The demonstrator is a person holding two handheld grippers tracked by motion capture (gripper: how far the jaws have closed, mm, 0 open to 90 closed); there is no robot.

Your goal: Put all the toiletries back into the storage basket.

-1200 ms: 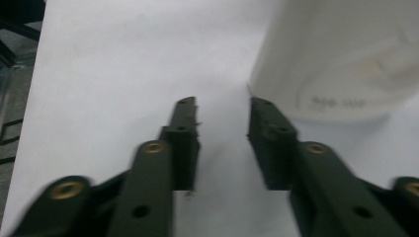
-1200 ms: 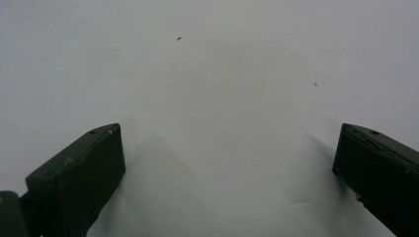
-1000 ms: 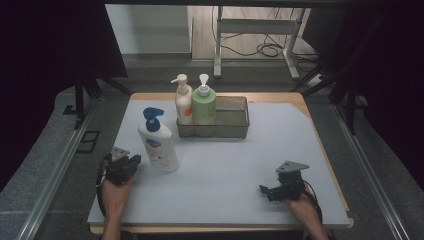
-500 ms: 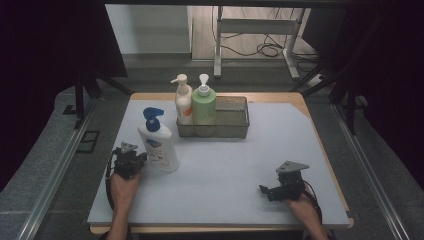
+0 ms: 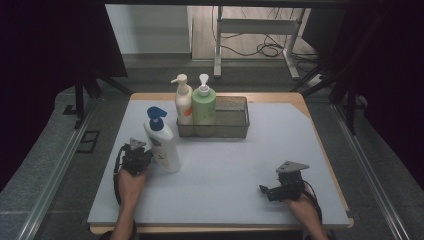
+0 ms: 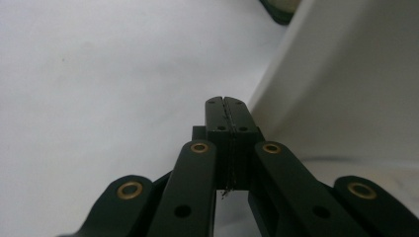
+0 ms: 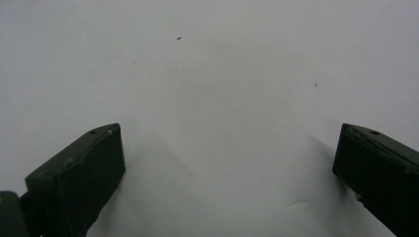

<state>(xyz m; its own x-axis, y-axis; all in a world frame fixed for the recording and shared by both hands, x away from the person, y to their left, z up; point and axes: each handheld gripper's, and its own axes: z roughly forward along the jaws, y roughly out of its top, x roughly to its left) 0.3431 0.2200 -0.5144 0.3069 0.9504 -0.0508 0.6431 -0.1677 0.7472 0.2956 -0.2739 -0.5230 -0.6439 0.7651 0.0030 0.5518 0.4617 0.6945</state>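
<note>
1. High view: a white lotion bottle point(image 5: 163, 145) with a blue pump top stands upright on the grey tabletop point(image 5: 225, 175), toward its left edge and about midway between front and back. The left tongs point(image 5: 141, 152), held in the person's left hand point(image 5: 131, 177), sit just beside the bottle's left flank; whether they touch it cannot be told from here.
2. High view: near the back edge a wire basket point(image 5: 227, 120) holds two upright pump bottles in its left end, a cream one with an orange label point(image 5: 183, 102) and a green one point(image 5: 204, 102) (side by side, touching or nearly so). The right tongs point(image 5: 267, 191) rest low near the front right corner in the right hand point(image 5: 302, 205), well apart from every bottle.
3. Left gripper view: the left tongs point(image 6: 228, 111) are pressed together with nothing between them. The white wall of the lotion bottle point(image 6: 346, 84) rises close on the right, just beside the tips.
4. Right gripper view: the right tongs point(image 7: 230, 158) stand spread wide over bare tabletop point(image 7: 207, 64), with nothing between them.
</note>
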